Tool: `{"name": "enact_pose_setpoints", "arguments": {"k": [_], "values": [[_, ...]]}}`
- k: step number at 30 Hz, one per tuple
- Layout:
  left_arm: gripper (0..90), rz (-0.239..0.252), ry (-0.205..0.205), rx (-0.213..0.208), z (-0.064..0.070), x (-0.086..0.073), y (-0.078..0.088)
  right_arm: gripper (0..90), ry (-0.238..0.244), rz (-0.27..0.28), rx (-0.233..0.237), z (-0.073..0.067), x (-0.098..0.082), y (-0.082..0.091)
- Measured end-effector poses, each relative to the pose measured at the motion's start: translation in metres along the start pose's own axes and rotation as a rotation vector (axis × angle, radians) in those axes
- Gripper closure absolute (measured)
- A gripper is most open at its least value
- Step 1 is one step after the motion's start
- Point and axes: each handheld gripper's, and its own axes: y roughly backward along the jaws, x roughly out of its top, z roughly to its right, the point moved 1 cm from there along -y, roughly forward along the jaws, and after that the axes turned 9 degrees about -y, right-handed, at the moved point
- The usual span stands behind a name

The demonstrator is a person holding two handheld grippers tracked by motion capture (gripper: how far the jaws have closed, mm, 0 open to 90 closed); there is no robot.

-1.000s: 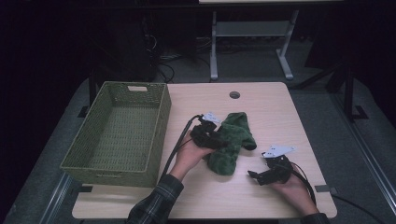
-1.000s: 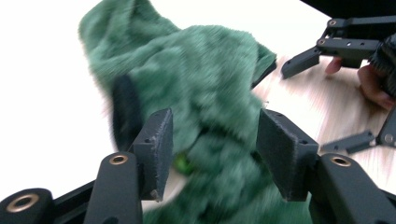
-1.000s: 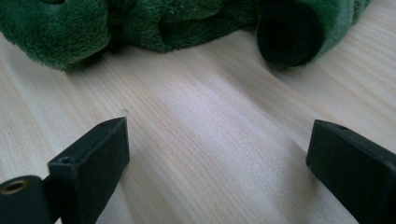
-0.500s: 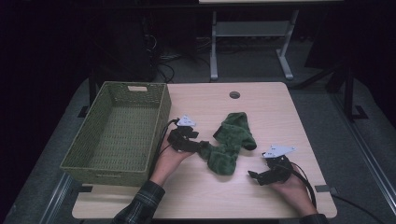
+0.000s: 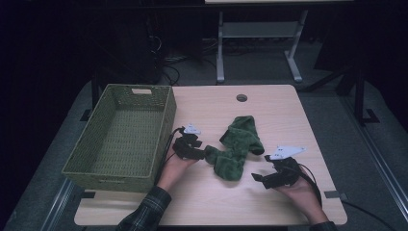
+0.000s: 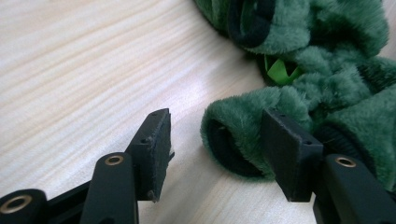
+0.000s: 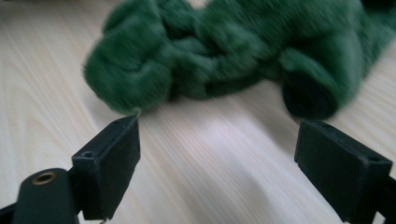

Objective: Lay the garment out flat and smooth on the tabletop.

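One green fleece garment (image 5: 236,147), one wicker basket (image 5: 120,134), two grippers

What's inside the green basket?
Nothing that I can see: the basket shows only its woven floor. Its near wall hides the strip of floor just behind it. The fuzzy green cloth lies outside, on the table.

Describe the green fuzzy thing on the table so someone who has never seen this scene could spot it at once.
On the light wooden table, look right of the green woven basket, near the middle. The crumpled dark green plush cloth lies there between the left gripper and right gripper. It is the only soft, furry item.
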Motion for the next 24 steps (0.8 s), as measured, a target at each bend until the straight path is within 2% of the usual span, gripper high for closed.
{"name": "enact_pose_setpoints", "arguments": {"k": [6,9,14,17,19,22,24], "values": [[46.8,-0.019,-0.004,-0.010,0.000,-0.005,-0.008,15.6,0.022,0.039,0.084,-0.017,0.022,-0.003],[49.8,-0.013,0.005,-0.026,0.000,-0.007,-0.013,19.2,0.031,0.051,0.122,-0.022,0.029,-0.007],[58.5,-0.004,-0.001,-0.042,0.003,-0.008,-0.015,23.7,0.042,0.055,0.153,-0.031,0.044,-0.019],[70.9,-0.014,-0.026,-0.060,0.007,-0.007,-0.016,28.3,0.046,0.055,0.166,-0.034,0.052,-0.029],[75.3,-0.017,-0.029,-0.067,0.008,-0.007,-0.016,33.8,0.058,0.050,0.180,-0.035,0.058,-0.036],[77.2,-0.011,-0.024,-0.072,0.007,-0.007,-0.017,42.9,0.068,0.060,0.198,-0.039,0.067,-0.048],[77.5,-0.019,-0.035,-0.071,0.007,-0.007,-0.016,46.2,0.076,0.039,0.211,-0.042,0.071,-0.056]]}}
